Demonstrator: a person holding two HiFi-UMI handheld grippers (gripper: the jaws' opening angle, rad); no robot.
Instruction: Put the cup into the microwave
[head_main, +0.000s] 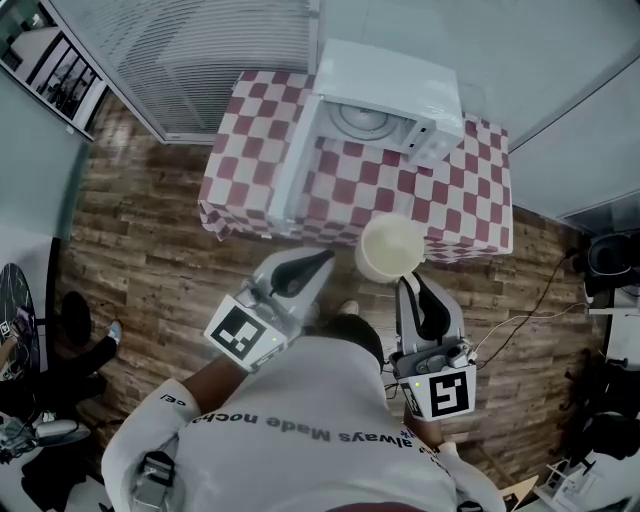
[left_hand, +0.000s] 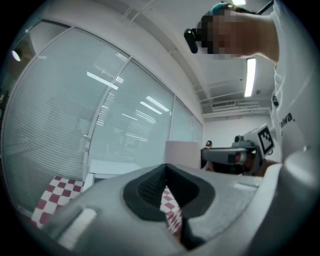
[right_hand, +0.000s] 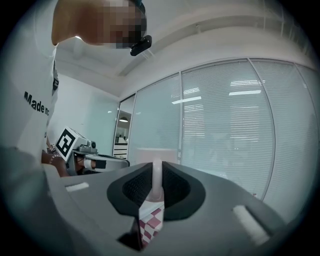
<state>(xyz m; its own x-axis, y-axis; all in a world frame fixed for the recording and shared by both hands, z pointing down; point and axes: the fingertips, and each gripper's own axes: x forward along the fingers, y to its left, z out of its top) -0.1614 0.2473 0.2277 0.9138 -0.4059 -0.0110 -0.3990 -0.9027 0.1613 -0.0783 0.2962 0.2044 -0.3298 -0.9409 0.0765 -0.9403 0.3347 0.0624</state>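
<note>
Cup (head_main: 390, 248) pinched at its rim by our right gripper (head_main: 408, 283), left gripper (head_main: 322, 260) clenched empty; so thin a hold may let it tip.

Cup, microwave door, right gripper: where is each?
cup (head_main: 390, 248), head view, its inside seen from above.
microwave door (head_main: 296, 160), head view, middle of the open door.
right gripper (right_hand: 157, 174), right gripper view, between its fingertips, where they pinch the cup's wall.
</note>
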